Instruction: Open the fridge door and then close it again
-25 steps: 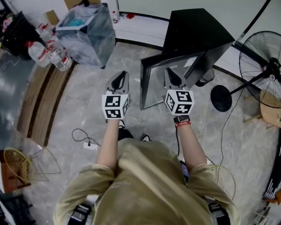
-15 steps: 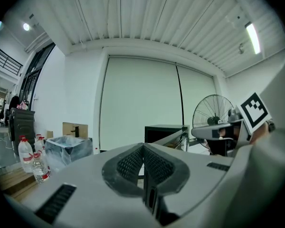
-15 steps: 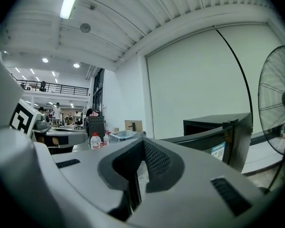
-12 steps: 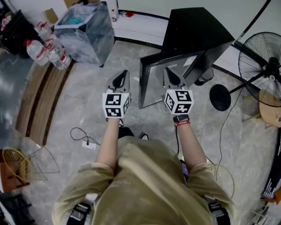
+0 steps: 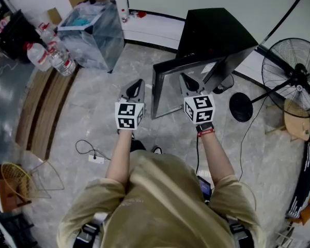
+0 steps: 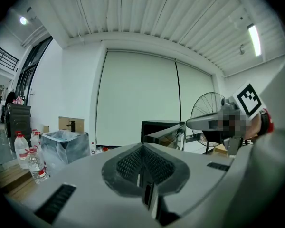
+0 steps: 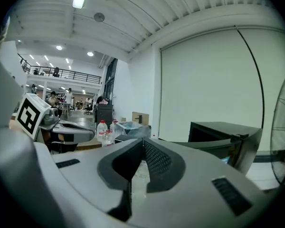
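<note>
A small black fridge stands on the floor by the wall, with its door swung partly open toward me. In the head view my right gripper is shut and empty, with its tip over the door's top edge; I cannot tell whether it touches. My left gripper is shut and empty too, over the floor just left of the door's free edge. The left gripper view shows the fridge ahead. In the right gripper view, the open door lies to the right.
A clear bin lined with a plastic bag and water bottles stand at the far left. A floor fan and a wooden stool are at the right. A power strip with cable lies near my feet, by a wire basket.
The right gripper's marker cube has tilted a little as the wrist rolled. The left gripper has shifted slightly. The fridge door stands much as before.
</note>
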